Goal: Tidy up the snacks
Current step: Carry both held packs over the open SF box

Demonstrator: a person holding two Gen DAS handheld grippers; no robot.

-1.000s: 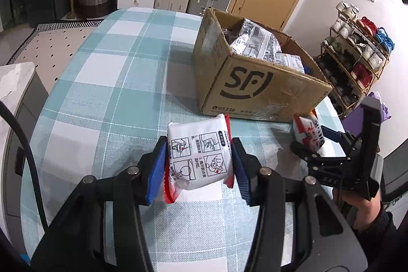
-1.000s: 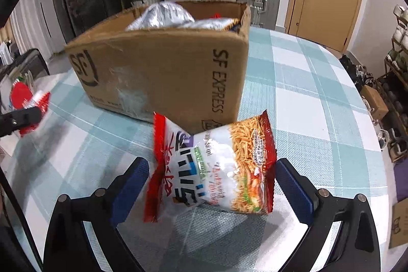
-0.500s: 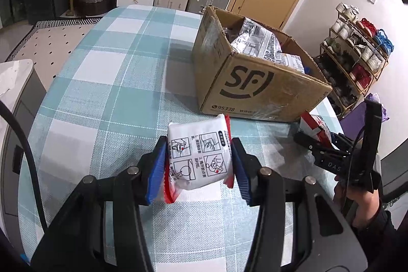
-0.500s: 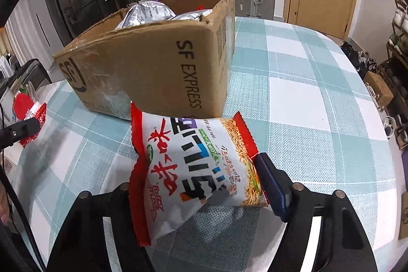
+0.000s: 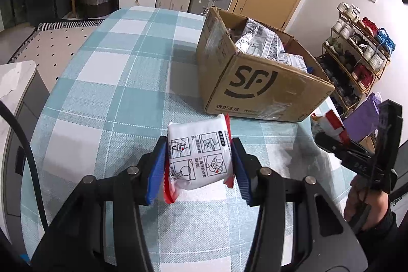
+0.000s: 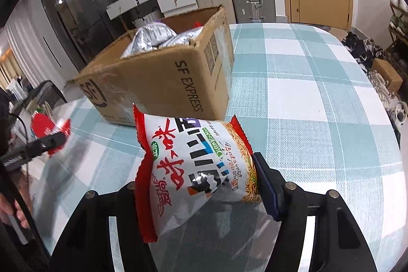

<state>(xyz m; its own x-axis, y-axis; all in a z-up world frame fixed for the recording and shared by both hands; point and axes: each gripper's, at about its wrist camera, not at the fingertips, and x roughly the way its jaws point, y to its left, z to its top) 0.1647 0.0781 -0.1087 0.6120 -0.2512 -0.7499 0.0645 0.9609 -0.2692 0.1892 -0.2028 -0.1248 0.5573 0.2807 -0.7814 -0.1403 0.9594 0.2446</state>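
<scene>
The open cardboard box (image 5: 257, 83) stands on the checked table (image 5: 107, 83) and holds silvery and printed packets (image 5: 257, 40). In front of it, the left gripper (image 5: 197, 165) is clamped on a white snack packet (image 5: 197, 159). The right gripper (image 6: 201, 185), its jaws just closing, squeezes a noodle packet (image 6: 196, 167) near the box's corner.

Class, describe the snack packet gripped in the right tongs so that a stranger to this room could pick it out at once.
Start at the cardboard box on the checked tablecloth. Just in front of its "SF EXPRESS" side, the right tongs, whose jaws have just been closing, grip a snack packet. Unlike the white packet of printed diagrams in the left tongs, this one has red edges, large red lettering and pictured noodles.
</scene>
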